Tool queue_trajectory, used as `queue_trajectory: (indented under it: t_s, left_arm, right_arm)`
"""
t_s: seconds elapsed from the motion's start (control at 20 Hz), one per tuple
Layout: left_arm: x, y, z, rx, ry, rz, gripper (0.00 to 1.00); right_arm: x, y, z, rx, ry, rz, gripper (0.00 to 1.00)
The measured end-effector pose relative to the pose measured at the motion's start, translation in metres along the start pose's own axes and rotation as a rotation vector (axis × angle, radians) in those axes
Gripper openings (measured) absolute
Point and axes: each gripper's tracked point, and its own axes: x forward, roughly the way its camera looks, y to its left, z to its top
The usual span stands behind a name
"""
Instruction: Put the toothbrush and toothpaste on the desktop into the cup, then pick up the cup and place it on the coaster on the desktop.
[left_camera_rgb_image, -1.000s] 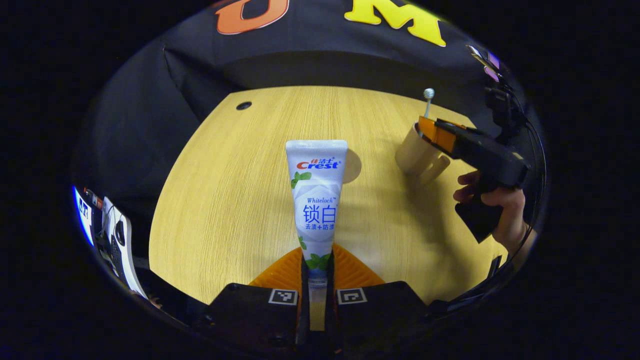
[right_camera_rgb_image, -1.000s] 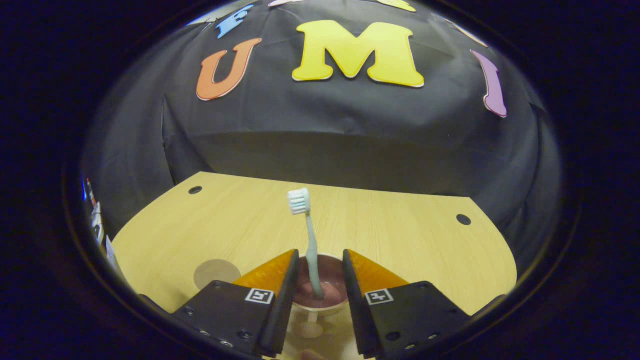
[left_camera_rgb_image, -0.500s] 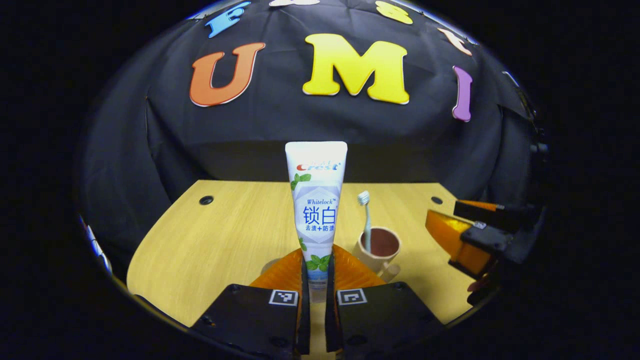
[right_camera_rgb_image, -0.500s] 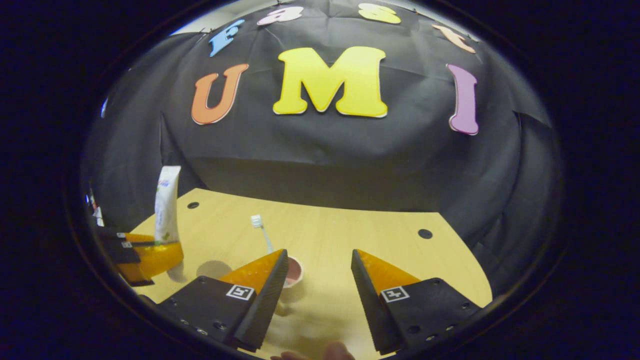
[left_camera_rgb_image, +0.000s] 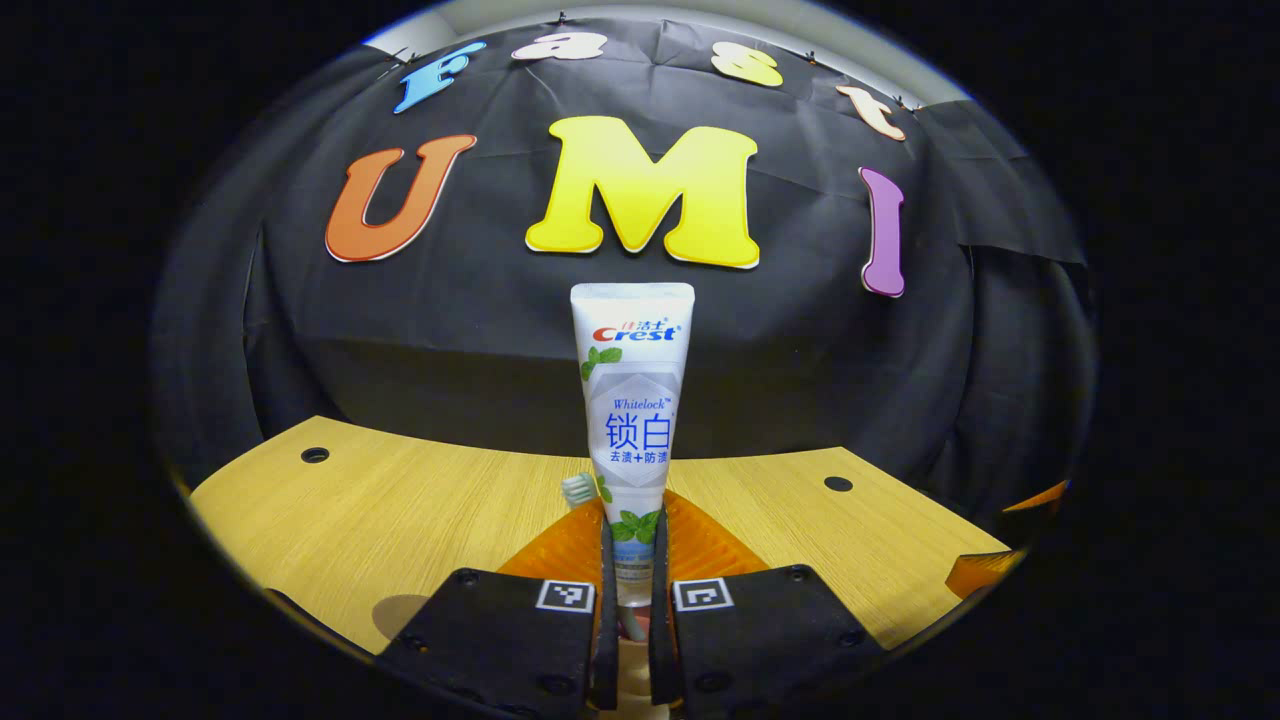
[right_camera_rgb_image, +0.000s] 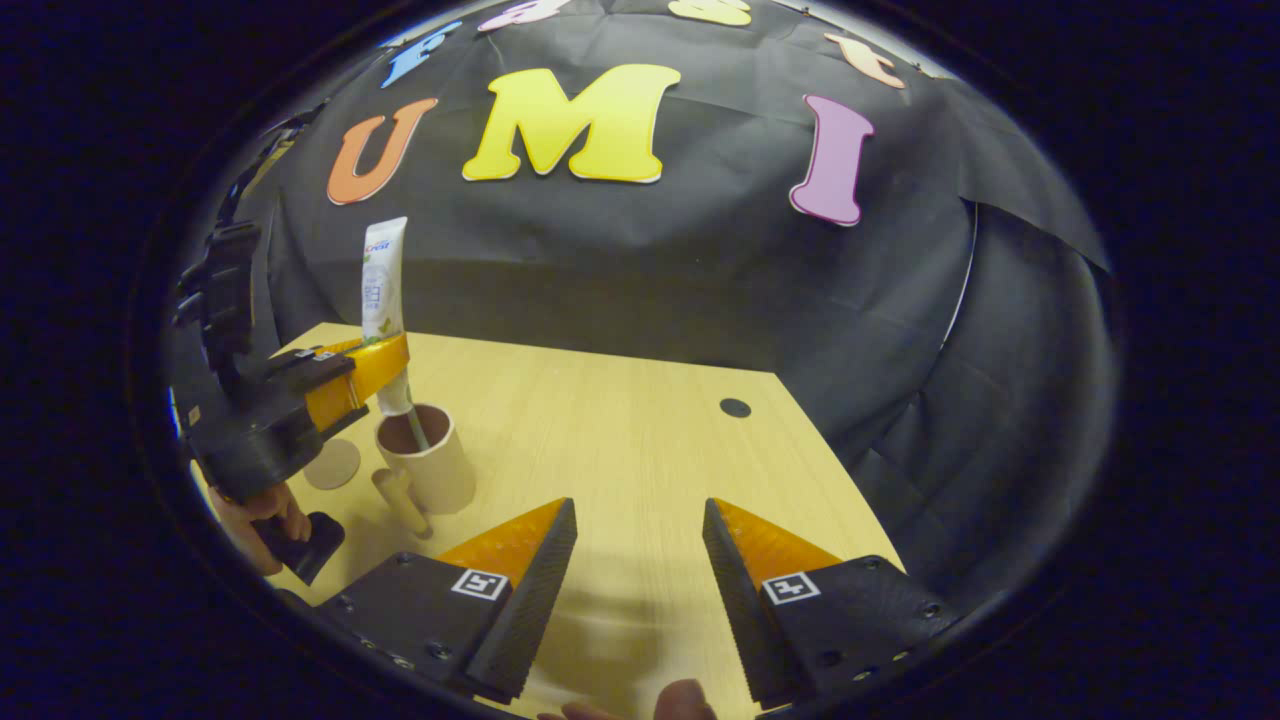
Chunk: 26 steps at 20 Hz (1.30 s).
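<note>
Toothpaste tube (left_camera_rgb_image: 632, 420) stands upright, cap end down, pinched betw both fingers of the left gripper (left_camera_rgb_image: 630, 600), its lower end just over the cup (right_camera_rgb_image: 425, 455) mouth in the right gripper view. Toothbrush (left_camera_rgb_image: 576, 488) already in the cup, bristle head peeking beside the tube. Coaster (right_camera_rgb_image: 331, 463) lies on the desk (right_camera_rgb_image: 620, 430) just beside the cup. A hand (right_camera_rgb_image: 255, 515) holds the left gripper level from below. Right gripper (right_camera_rgb_image: 638, 560) well apart to the side, fingers spread wide, holding nothing

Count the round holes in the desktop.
2. In the left gripper view, one hole sits near the desktop's far-left corner, the other hole near its far-right; more may lie behind the toothpaste.
</note>
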Motion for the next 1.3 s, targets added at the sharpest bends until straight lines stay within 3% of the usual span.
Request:
queue_trajectory:
  t_s: [0.15, 0.45, 0.5, 0.55, 0.6, 0.7, 0.95, 1.0, 1.25, 1.3]
  left_arm:
    - [0.006, 0.004, -0.007, 0.035, -0.031, 0.038, 0.17]
    - [-0.001, 0.004, -0.053, 0.054, 0.085, 0.044, 0.29]
    - [-0.002, 0.003, -0.051, 0.06, 0.081, 0.043, 0.39]
    - [-0.006, 0.004, -0.049, 0.064, 0.077, 0.049, 0.42]
    - [-0.007, 0.003, -0.05, 0.057, 0.083, 0.046, 0.58]
    - [-0.018, 0.0, -0.05, 0.031, 0.104, 0.034, 0.75]
    - [-0.069, 0.011, -0.028, -0.022, 0.117, 0.035, 0.84]
    - [-0.08, 0.019, -0.018, -0.012, 0.109, 0.04, 0.84]
    - [-0.13, 0.083, 0.023, 0.034, 0.095, 0.096, 0.85]
    - [-0.135, 0.099, 0.03, 0.039, 0.092, 0.12, 0.92]
  right_arm:
    - [0.003, -0.001, -0.01, 0.023, 0.03, 0.008, 0.76]
    - [0.008, 0.009, -0.015, 0.018, 0.049, 0.024, 0.76]
    - [0.009, 0.012, -0.014, 0.011, 0.052, 0.029, 0.76]
    - [0.009, 0.016, -0.013, 0.009, 0.053, 0.038, 0.76]
    - [0.01, 0.02, -0.011, 0.006, 0.055, 0.043, 0.76]
    - [0.011, 0.03, -0.005, 0.008, 0.066, 0.063, 0.76]
    - [0.0, 0.054, 0.003, 0.019, 0.144, 0.119, 0.76]
    - [-0.003, 0.063, 0.003, 0.029, 0.175, 0.141, 0.8]
    - [-0.021, 0.142, -0.001, 0.02, 0.384, 0.296, 0.72]
    - [-0.019, 0.157, 0.001, 0.014, 0.41, 0.312, 0.72]
